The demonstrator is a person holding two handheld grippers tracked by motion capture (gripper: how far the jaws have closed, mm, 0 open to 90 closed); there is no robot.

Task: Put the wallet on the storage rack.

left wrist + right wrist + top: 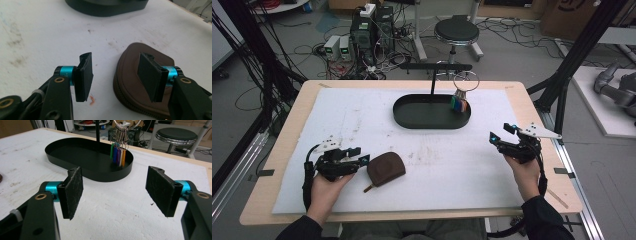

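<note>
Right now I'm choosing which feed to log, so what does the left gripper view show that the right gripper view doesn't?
Left gripper view alone: the brown pouch lying on the mat, partly under one jaw of the open left gripper.
Right gripper view alone: the coloured key tags hanging in the tray, the stool, and the open right gripper.
Both: the black oval tray and the white mat.

A brown zipped pouch (385,169) lies flat on the white mat, near the table's front edge
</note>
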